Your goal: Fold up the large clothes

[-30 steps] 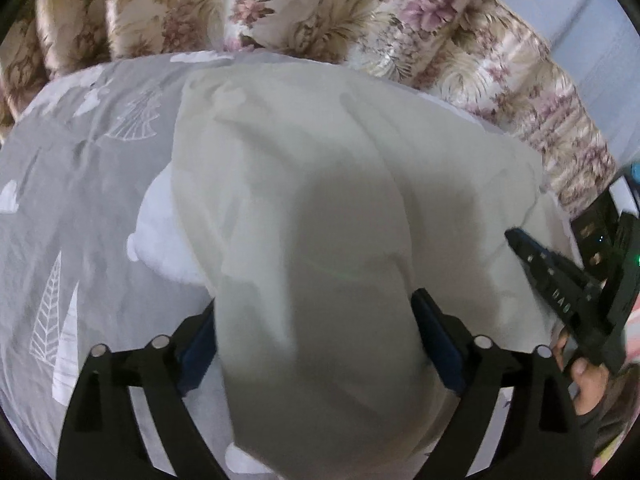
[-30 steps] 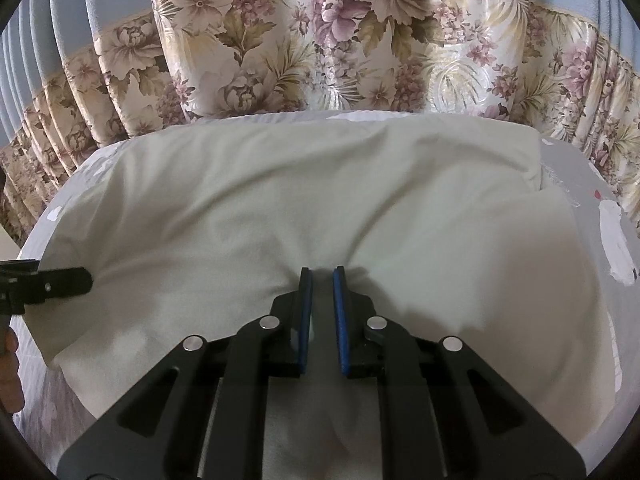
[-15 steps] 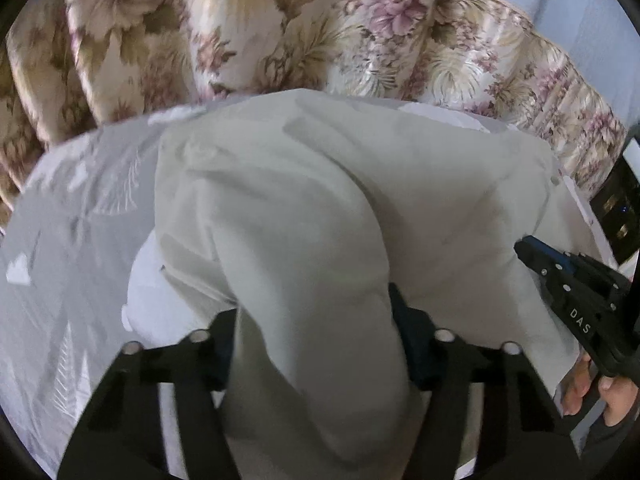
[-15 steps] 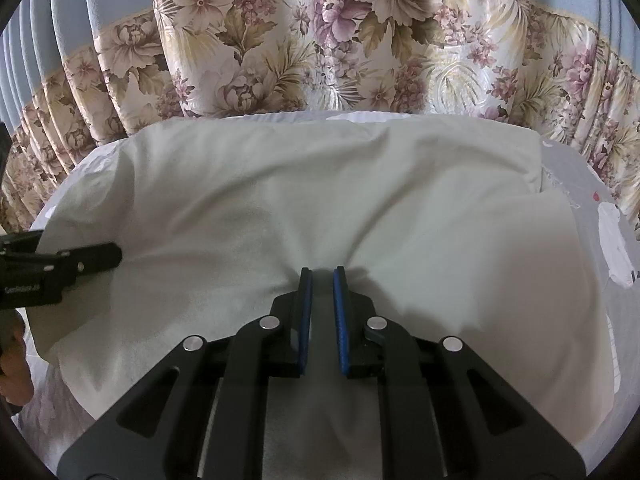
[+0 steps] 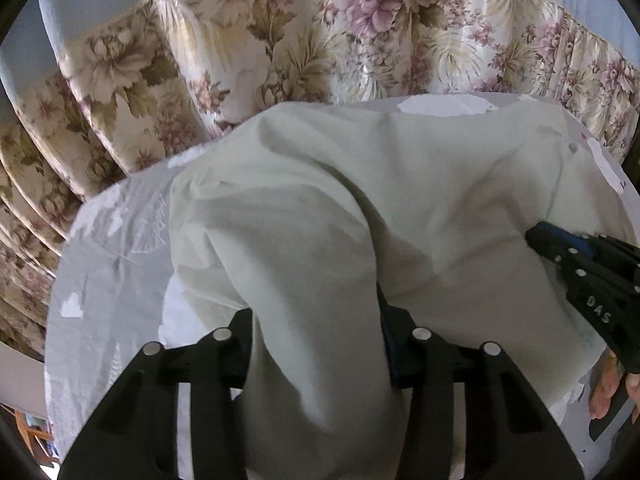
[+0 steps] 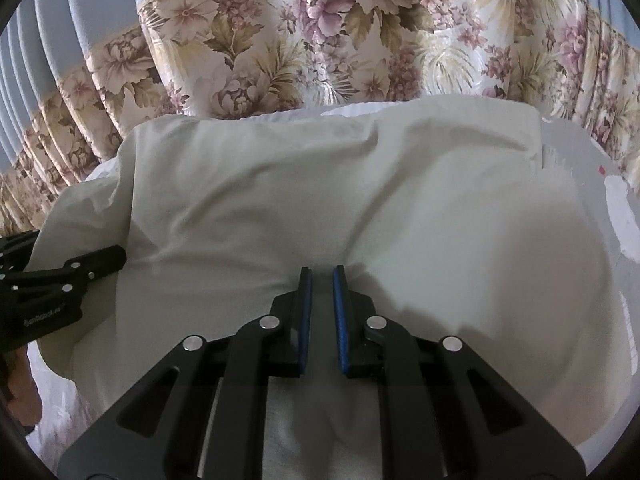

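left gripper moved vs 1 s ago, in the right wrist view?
Yes. The left gripper has slid rightward over the cream garment, farther from the floral curtain side; its jaws are closing on a fold.

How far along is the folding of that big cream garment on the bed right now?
Early to midway. Done: the cream garment lies spread on the grey bedsheet. In hand: the right gripper is shut, seemingly pinching its near edge, and the left gripper is closing around a raised bunch of cloth at the other end. Left: carrying that side over and flattening; no tidy folded stack shows yet.
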Demonstrator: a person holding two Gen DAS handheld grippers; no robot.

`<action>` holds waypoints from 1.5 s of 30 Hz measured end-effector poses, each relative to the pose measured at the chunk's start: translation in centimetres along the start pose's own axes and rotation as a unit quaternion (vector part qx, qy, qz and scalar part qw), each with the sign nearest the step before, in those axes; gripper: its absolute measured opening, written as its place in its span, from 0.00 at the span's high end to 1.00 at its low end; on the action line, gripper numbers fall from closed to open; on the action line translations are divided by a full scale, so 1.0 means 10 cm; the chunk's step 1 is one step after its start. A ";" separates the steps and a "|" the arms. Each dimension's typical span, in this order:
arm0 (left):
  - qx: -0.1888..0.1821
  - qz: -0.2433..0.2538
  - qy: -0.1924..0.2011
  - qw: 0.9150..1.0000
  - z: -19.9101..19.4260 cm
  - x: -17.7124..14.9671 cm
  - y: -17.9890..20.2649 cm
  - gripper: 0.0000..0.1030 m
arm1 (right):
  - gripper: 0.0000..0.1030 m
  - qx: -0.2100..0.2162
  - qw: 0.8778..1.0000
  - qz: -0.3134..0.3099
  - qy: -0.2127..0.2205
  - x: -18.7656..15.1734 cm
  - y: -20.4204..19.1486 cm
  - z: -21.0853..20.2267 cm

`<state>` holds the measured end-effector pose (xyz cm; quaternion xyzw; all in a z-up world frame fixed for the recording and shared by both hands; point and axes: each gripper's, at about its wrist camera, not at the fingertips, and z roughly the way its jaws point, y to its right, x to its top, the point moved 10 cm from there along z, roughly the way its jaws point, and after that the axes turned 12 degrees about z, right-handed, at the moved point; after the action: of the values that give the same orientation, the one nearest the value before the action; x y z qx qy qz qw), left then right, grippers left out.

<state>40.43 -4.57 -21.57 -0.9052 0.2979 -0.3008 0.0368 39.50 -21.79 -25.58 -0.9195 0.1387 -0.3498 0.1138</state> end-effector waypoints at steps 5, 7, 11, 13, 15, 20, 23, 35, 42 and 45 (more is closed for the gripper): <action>0.012 0.014 0.015 1.000 -0.20 0.15 0.06 0.58 | 0.93 0.007 1.000 0.012 -0.002 -0.01 0.03 0.01; 0.017 0.019 0.016 1.000 -0.25 0.22 0.08 0.58 | 0.94 0.006 1.000 0.006 -0.008 -0.01 0.03 0.01; 0.026 0.032 0.022 0.999 -0.36 0.34 0.13 0.58 | 0.94 -0.002 0.999 -0.036 -0.021 -0.03 0.01 -0.01; 0.031 0.037 0.024 0.999 -0.39 0.38 0.17 0.58 | 0.95 -0.002 0.998 -0.060 -0.028 -0.04 0.02 -0.01; 0.036 0.041 0.025 0.998 -0.41 0.41 0.20 0.58 | 0.95 -0.002 0.997 -0.073 -0.033 -0.05 0.03 -0.01; 0.047 0.045 0.023 0.998 -0.43 0.45 0.24 0.58 | 0.97 0.018 0.998 -0.051 -0.030 -0.07 0.11 -0.05; 0.061 0.051 0.022 0.997 -0.43 0.44 0.27 0.58 | 0.97 0.024 0.999 -0.026 -0.020 -0.05 0.12 -0.05; 0.073 0.060 0.018 0.995 -0.46 0.44 0.32 0.58 | 0.98 0.015 0.999 -0.020 -0.020 -0.05 0.12 -0.04; 0.073 0.059 0.017 0.995 -0.46 0.44 0.32 0.58 | 0.98 0.002 0.999 -0.024 -0.024 -0.05 0.12 -0.04; 0.075 0.061 0.017 0.995 -0.45 0.44 0.32 0.58 | 0.98 -0.003 0.999 -0.034 -0.024 -0.05 0.12 -0.05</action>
<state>39.06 -9.13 -16.34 -0.8747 0.3301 -0.3349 0.1174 38.65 -22.77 -25.89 -0.9322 0.1053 -0.3309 0.1020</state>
